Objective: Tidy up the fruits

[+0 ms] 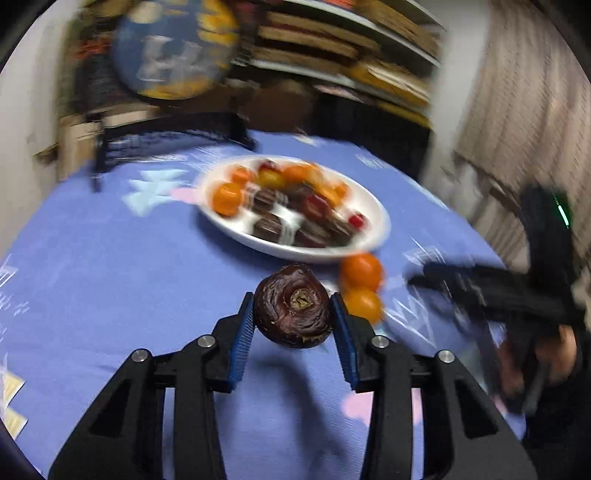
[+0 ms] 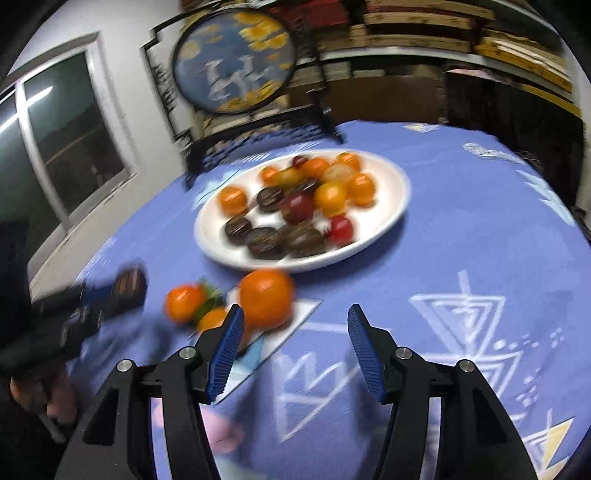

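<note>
Between left tongs [image 1: 293,319]: dark wrinkled fruit [image 1: 292,305], clamped. Right tongs [image 2: 295,350] parted, empty. Plate [image 2: 388,218] fruit blurred, kinds unclear.

White wall [image 2: 122,33], window [image 2: 55,122] (dark), stacked shelves [image 2: 443,40]

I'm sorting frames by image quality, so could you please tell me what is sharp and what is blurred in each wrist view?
Left wrist view: the left gripper and the dark fruit it grips are sharp; the white plate and shelves smear with motion blur. Right wrist view: the right gripper is crisp, while the loose oranges and the plate are blurred. Both show fisheye curvature.
</note>
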Demonstrator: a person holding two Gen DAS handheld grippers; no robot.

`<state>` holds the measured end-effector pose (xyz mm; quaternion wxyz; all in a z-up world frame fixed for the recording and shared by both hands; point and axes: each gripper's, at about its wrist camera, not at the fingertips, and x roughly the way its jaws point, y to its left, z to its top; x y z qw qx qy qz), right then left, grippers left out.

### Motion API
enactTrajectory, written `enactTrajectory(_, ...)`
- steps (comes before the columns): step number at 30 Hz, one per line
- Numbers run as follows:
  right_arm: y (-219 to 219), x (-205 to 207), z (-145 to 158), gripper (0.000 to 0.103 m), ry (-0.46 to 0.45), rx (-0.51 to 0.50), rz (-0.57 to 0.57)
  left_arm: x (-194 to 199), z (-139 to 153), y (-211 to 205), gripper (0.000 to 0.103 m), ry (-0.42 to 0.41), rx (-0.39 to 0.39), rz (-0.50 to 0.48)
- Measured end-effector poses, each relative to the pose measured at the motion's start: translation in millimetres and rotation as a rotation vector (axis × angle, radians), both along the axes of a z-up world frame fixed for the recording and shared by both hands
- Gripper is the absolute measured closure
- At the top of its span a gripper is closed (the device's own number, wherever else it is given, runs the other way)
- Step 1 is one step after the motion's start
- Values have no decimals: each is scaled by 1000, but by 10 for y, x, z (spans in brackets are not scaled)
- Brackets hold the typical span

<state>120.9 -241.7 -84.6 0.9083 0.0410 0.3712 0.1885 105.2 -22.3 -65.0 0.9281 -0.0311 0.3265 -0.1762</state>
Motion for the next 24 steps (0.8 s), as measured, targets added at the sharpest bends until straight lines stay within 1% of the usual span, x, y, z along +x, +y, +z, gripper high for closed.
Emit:
enactTrajectory(2, 169, -35, -63, 44, 44, -1, 52, 51, 4, 137, 63, 9, -47, 51)
enactTrajectory(4, 292, -31, -127, 47, 85, 6, 81, 96, -16, 189, 63, 32, -69, 64)
enactTrajectory(6, 392, 31, -184, 51, 128, 7, 81, 118, -33, 166, 63, 43, -62, 56)
enactTrajectory(11, 491, 162, -230, 55, 177, 49, 75, 84, -26, 81, 63, 16, -27, 24)
enactTrajectory(13, 520, 197, -240, 57, 186, 69, 69, 58, -25, 81, 63, 17, -30, 21)
enactTrajectory(15, 498, 212, -261, 65, 195, 94, 58, 54, -25, 91, 63, 19, -34, 20)
enactTrajectory(18, 399, 229, -288, 66, 209, 167, 49, 55, -26, 94, 63, 22, -36, 22)
enactTrajectory(24, 359, 87, -248, 66, 177, 187, 73, 53, -31, 108, 63, 22, -38, 28)
